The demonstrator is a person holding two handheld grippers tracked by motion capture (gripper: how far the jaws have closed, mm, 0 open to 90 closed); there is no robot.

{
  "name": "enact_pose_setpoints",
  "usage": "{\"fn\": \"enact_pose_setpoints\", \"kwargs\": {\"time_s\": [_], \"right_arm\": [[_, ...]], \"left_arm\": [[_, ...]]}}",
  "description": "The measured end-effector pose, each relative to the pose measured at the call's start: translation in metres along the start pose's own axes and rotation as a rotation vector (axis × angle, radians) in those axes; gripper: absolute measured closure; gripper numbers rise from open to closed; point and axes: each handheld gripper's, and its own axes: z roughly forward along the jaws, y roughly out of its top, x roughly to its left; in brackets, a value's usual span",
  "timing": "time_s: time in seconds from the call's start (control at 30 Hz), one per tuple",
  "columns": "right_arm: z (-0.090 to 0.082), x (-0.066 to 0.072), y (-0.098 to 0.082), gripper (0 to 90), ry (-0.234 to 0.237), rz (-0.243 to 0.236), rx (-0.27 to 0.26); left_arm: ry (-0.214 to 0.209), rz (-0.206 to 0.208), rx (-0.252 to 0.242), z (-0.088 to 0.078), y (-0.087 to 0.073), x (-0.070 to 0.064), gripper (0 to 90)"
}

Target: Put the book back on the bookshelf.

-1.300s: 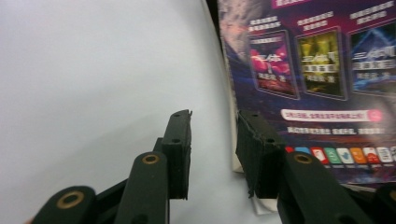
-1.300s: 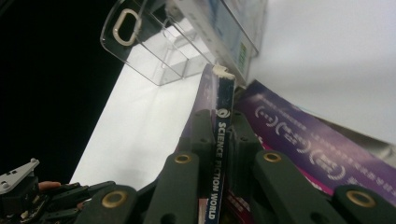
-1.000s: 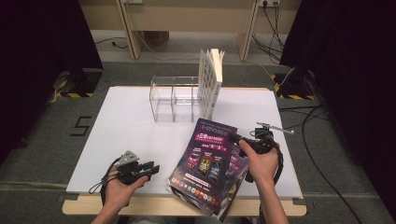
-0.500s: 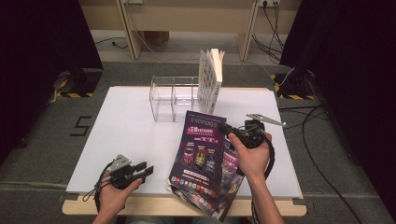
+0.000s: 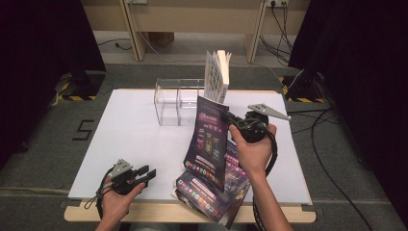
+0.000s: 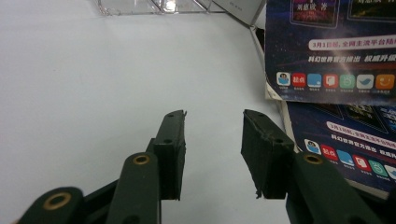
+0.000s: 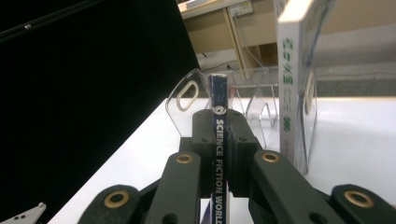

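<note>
Between the jaws of the right gripper (image 5: 230,117) a purple magazine (image 5: 208,139) stands nearly upright, clamped by its spine and raised off the stack of magazines (image 5: 211,192) on the counter (image 5: 134,139). Just beyond this gripper are the clear file rack (image 5: 175,103) and an upright book (image 5: 217,77). Left of the stack, the left gripper (image 5: 150,174) rests with jaws apart, nothing between them, having just been opening.

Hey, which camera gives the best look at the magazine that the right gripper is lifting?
The high view: the lifted magazine shows its whole purple cover, clamped at its edge by the right gripper. The right gripper view shows just its spine; the left gripper view shows its lower cover.
</note>
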Motion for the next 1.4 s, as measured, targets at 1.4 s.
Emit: {"fn": "enact_pose_setpoints", "kwargs": {"time_s": [1.4], "right_arm": [[0.039, 0.027, 0.033, 84.9, -0.075, -0.118, -0.170]], "left_arm": [[0.042, 0.004, -0.037, 0.001, -0.001, 0.002, 59.9]]}}
